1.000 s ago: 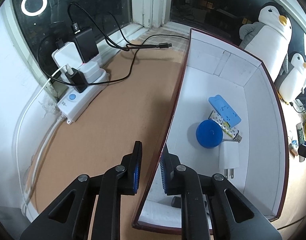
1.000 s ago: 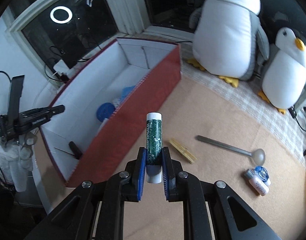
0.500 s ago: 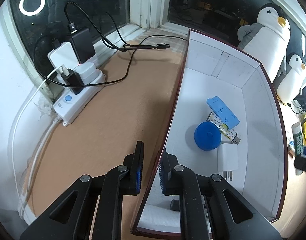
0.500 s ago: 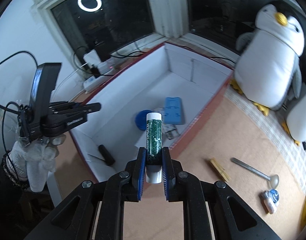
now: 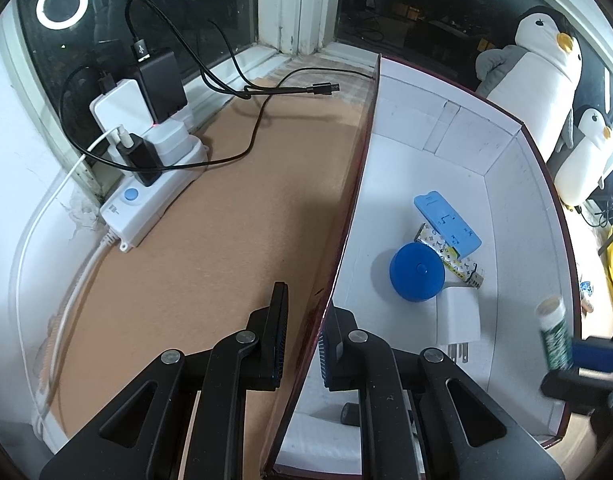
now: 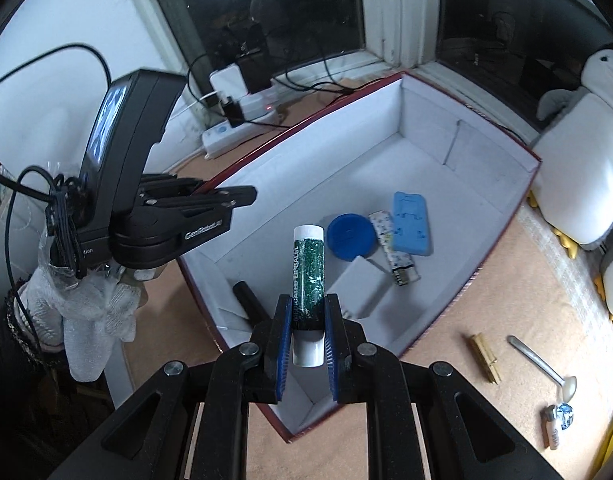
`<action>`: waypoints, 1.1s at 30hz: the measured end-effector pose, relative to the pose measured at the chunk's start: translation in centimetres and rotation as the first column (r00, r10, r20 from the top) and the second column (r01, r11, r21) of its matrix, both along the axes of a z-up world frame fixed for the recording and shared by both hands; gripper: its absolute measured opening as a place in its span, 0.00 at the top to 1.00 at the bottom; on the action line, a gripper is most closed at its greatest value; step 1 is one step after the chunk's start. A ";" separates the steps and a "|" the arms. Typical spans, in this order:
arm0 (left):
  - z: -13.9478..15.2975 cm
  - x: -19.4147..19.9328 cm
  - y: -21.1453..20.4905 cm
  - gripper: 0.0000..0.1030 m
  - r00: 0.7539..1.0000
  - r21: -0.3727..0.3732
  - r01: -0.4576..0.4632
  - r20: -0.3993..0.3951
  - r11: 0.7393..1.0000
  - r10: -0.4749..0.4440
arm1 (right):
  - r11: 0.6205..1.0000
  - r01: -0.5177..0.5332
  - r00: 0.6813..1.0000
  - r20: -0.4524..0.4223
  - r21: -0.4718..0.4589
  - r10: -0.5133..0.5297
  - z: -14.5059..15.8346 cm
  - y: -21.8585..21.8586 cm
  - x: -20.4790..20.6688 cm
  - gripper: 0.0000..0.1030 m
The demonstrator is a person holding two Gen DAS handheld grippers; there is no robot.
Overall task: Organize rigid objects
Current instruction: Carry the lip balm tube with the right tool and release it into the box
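Observation:
My right gripper (image 6: 305, 334) is shut on a green and white lip balm tube (image 6: 307, 278) and holds it above the near end of the red box (image 6: 472, 280); the tube also shows in the left wrist view (image 5: 554, 332). My left gripper (image 5: 302, 342) straddles the box's left wall (image 5: 348, 216), which it appears to pinch. Inside the box lie a blue round lid (image 6: 350, 236), a blue rectangular block (image 6: 411, 222), a patterned lighter (image 6: 392, 254), a white charger (image 6: 356, 286) and a black cylinder (image 6: 248, 300).
A white power strip (image 5: 146, 196) with chargers and black cables lies left of the box by the window. Right of the box lie a wooden clothespin (image 6: 484, 358), a metal spoon (image 6: 540, 362) and a small bottle (image 6: 556, 424). Two penguin plush toys (image 6: 578, 168) stand behind.
My right gripper has carried the lip balm over the box's near end, closer to the items inside. My left gripper has stayed on the box wall.

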State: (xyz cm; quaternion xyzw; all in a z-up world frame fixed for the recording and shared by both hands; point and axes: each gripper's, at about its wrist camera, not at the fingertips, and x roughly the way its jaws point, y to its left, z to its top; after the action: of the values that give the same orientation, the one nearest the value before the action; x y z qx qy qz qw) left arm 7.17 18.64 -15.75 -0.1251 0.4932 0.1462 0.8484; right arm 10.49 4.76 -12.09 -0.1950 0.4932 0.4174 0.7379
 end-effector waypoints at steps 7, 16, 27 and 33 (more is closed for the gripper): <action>-0.1 0.0 -0.1 0.89 1.000 -0.001 0.000 0.000 1.000 0.000 | 0.999 -0.021 1.000 -0.015 -0.024 0.021 -0.9 0.7 -0.8 0.87; -0.2 -0.1 -0.3 0.89 1.000 -0.004 -0.001 -0.002 1.000 0.001 | 0.999 -0.024 1.000 -0.020 -0.040 0.023 -1.2 1.4 -1.0 0.87; -0.5 0.2 -0.3 0.89 1.000 -0.015 0.001 -0.013 1.000 -0.001 | 0.999 -0.009 1.000 -0.016 -0.037 0.008 -1.4 1.4 -0.9 0.84; -0.4 0.2 -0.3 0.88 1.000 -0.014 0.002 -0.017 1.000 -0.002 | 1.000 -0.002 1.000 -0.016 -0.007 0.002 -0.8 1.0 -1.1 0.74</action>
State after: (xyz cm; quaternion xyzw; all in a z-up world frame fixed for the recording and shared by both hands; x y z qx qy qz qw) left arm 7.42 18.37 -16.18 -0.1295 0.5013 0.1428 0.8435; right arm 9.44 5.77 -12.92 -0.1949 0.5002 0.4180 0.7329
